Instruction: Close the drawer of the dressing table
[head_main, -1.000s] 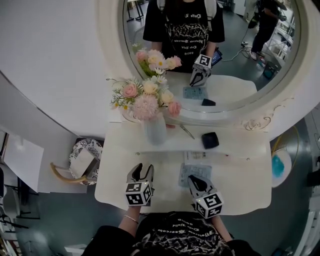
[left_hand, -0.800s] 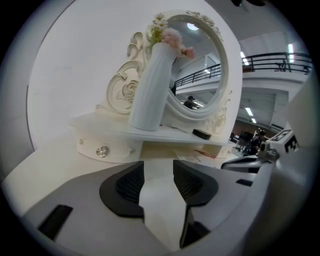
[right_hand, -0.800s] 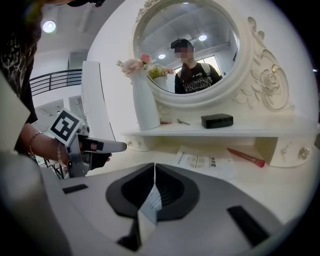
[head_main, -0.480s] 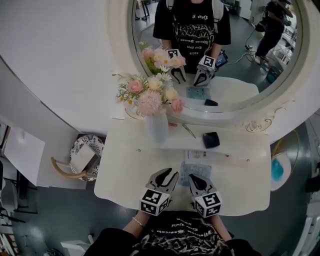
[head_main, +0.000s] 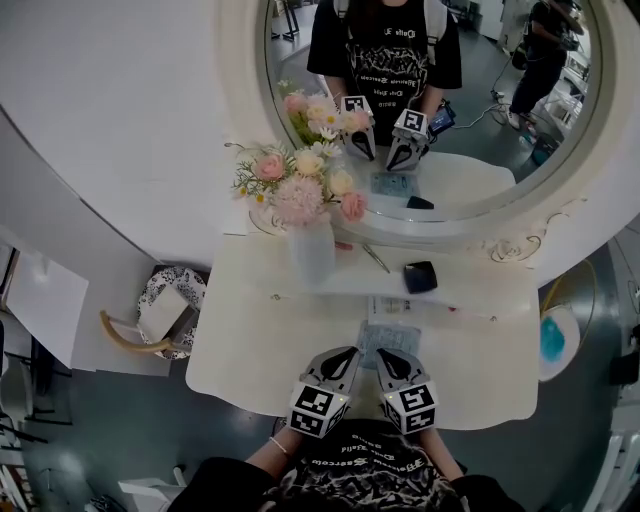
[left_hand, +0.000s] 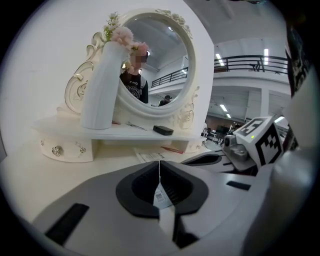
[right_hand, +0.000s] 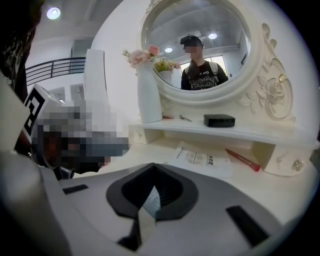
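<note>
The left tool (head_main: 343, 357) has slid right, beside the right tool (head_main: 388, 358) at the white tabletop's (head_main: 240, 350) front edge, its jaws just closing on nothing; both are clenched and empty. The small knobbed white drawer (left_hand: 57, 150) under the white shelf (left_hand: 125, 131) is hard to make out.

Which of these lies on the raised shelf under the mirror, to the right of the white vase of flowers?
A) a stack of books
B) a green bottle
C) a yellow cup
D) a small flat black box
D: the head view shows a small flat black box lying on the shelf, to the right of the vase; no bottle, cup or books are there.
</note>
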